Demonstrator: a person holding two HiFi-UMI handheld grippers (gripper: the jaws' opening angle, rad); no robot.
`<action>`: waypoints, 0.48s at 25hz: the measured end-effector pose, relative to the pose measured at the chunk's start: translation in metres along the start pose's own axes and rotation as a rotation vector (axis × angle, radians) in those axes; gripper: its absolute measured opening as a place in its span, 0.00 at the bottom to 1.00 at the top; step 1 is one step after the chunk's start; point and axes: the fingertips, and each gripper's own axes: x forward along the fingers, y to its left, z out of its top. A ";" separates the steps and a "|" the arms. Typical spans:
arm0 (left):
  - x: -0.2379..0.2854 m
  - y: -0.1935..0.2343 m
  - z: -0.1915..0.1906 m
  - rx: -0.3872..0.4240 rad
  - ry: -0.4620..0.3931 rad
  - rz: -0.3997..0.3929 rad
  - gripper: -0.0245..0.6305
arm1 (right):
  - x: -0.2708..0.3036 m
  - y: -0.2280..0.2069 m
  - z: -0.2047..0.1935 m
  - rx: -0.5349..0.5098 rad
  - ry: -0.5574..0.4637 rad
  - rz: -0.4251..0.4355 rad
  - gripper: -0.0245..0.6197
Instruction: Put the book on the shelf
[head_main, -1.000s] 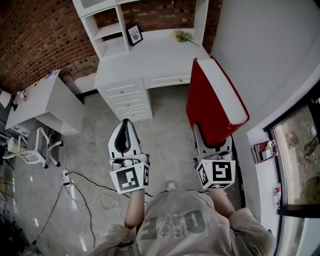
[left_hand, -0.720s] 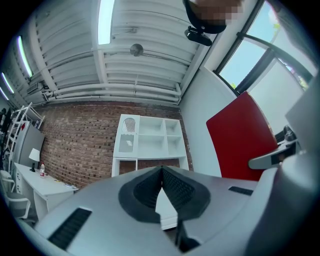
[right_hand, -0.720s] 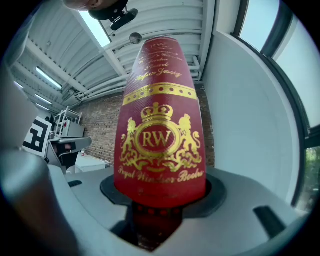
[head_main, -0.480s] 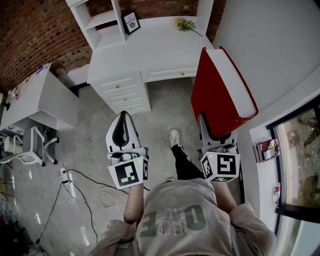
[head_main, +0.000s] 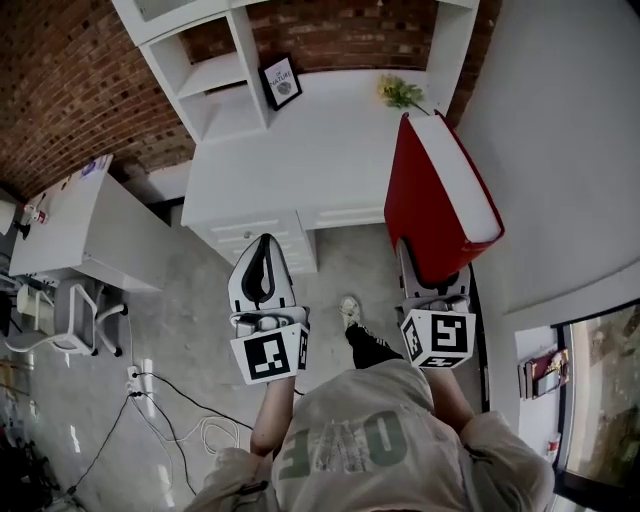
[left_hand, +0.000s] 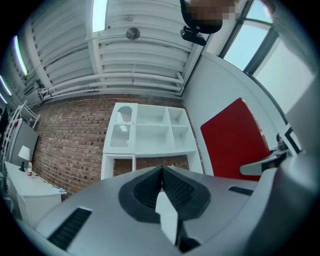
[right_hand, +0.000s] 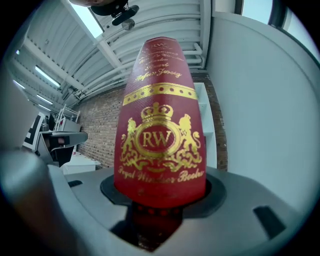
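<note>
Book (head_main: 420, 210), a stiff, likely heavy red hardback, stands clamped by its lower end in our right gripper (head_main: 432, 288) over the desk's (head_main: 300, 150) right edge, so we favour gripping deep; our left gripper (head_main: 262, 245) sits closed, empty.
</note>
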 end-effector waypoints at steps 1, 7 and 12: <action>0.023 0.005 0.002 -0.003 -0.008 0.007 0.06 | 0.024 -0.004 0.005 0.003 -0.003 0.010 0.41; 0.154 0.029 0.010 0.008 -0.051 0.043 0.06 | 0.149 -0.029 0.046 0.003 -0.062 0.062 0.41; 0.238 0.050 0.007 -0.015 -0.066 0.080 0.06 | 0.231 -0.044 0.074 0.019 -0.106 0.109 0.41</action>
